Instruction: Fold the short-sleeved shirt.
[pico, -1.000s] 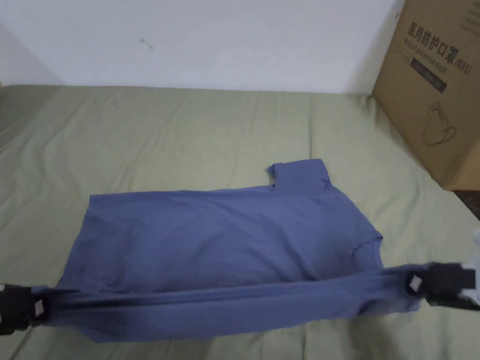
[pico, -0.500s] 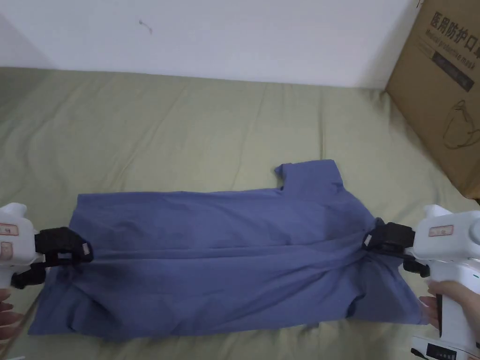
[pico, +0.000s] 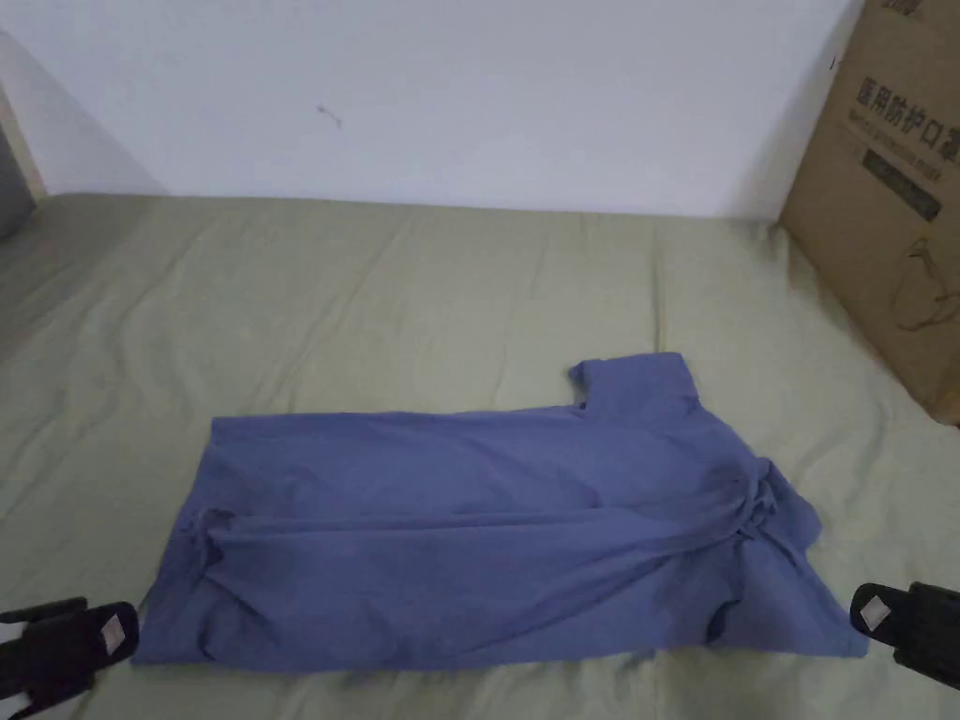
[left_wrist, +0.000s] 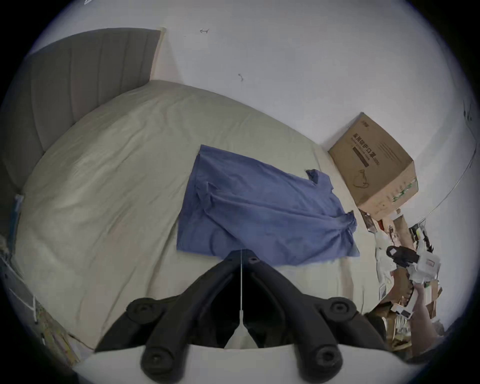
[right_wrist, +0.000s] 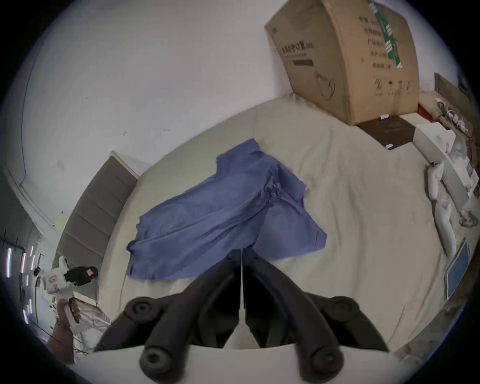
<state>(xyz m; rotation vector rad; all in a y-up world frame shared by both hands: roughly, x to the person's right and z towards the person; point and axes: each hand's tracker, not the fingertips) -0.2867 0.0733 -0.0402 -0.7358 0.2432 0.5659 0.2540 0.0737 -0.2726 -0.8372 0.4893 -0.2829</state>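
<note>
The blue short-sleeved shirt (pico: 487, 534) lies on the green bed sheet (pico: 375, 300), its near long edge folded over the body, one sleeve (pico: 637, 384) sticking out toward the wall. Small bunches of cloth stand at its left and right ends. My left gripper (pico: 112, 630) is at the bottom left, just off the shirt's left corner, jaws shut and empty. My right gripper (pico: 872, 611) is at the bottom right beside the shirt's right corner, jaws together, holding nothing. In the left gripper view the shirt (left_wrist: 259, 207) lies beyond the closed jaws (left_wrist: 241, 256); the right gripper view shows the shirt (right_wrist: 220, 215) ahead of its closed jaws (right_wrist: 241, 253).
A large cardboard box (pico: 891, 187) stands at the bed's far right against the white wall. A grey padded headboard (left_wrist: 78, 85) rises at the left end. Cluttered items (right_wrist: 446, 161) lie past the bed's right side. Bare sheet stretches behind the shirt.
Both grippers let go of the shirt's folded edge and drew back toward me, out to the lower corners. The folded edge now rests on the shirt's body. The head camera also shifted.
</note>
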